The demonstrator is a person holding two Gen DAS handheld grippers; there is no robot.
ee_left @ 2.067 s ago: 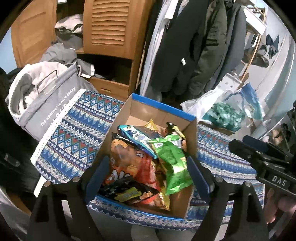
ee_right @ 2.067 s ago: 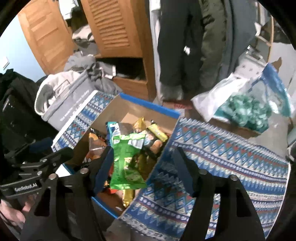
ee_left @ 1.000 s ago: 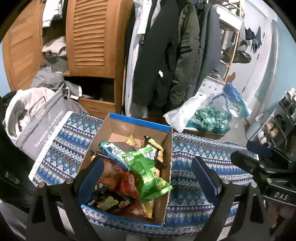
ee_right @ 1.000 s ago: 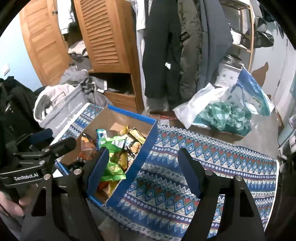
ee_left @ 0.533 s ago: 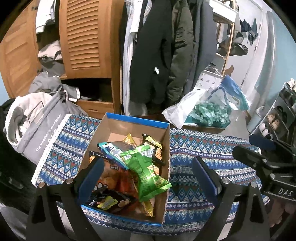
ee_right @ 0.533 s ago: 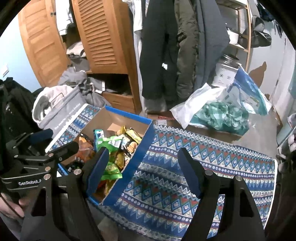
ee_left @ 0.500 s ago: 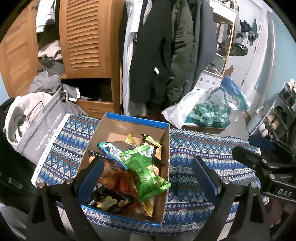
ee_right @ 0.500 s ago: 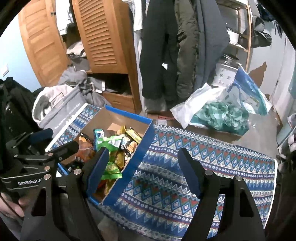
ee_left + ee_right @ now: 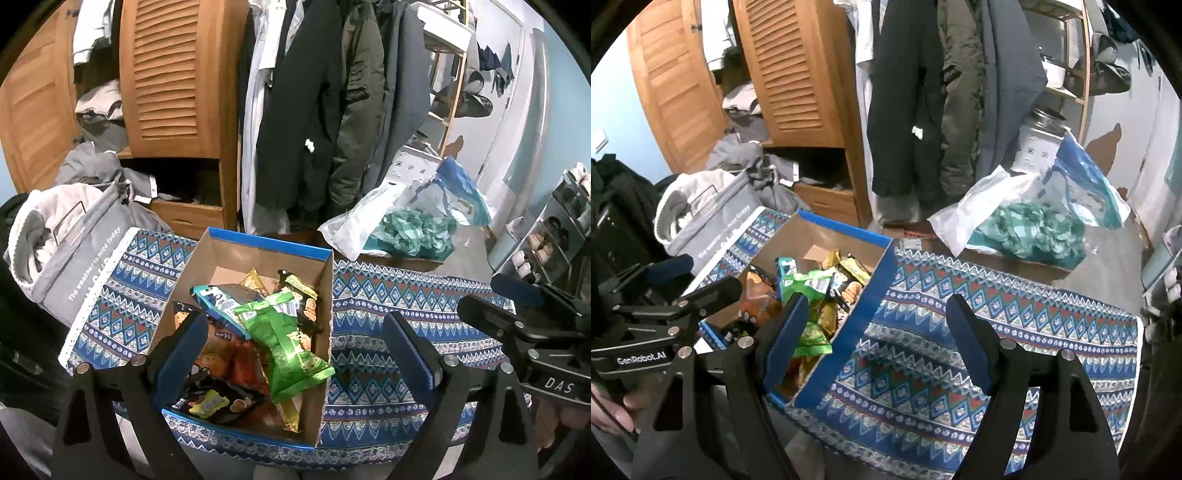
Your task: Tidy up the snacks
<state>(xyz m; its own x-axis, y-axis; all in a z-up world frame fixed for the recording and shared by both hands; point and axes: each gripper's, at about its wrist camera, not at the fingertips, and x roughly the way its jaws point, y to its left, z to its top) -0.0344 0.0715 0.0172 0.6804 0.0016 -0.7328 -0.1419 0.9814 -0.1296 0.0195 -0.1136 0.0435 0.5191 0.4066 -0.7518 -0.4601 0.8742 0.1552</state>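
A cardboard box with a blue rim [image 9: 269,243] [image 9: 875,295] sits on a blue patterned cloth [image 9: 388,306] [image 9: 960,332]. It holds several snack packets: a green bag [image 9: 284,343] [image 9: 812,288] on top, an orange bag [image 9: 225,358], a black packet [image 9: 214,402], a blue-wrapped one [image 9: 218,299]. My left gripper [image 9: 291,362] is open and empty, held above the box's near end. My right gripper [image 9: 875,339] is open and empty, above the box's right wall and the cloth. Each gripper shows at the edge of the other's view.
A grey laundry bag [image 9: 74,236] full of clothes stands left of the box. A clear plastic bag with teal contents [image 9: 413,225] [image 9: 1034,225] lies behind the cloth on the right. Hanging coats [image 9: 325,110] and a wooden wardrobe [image 9: 173,74] stand behind. A shoe rack [image 9: 554,236] is at far right.
Both grippers have risen and drawn back from the box over the last two seconds, staying open. In the last half second almost nothing has moved.
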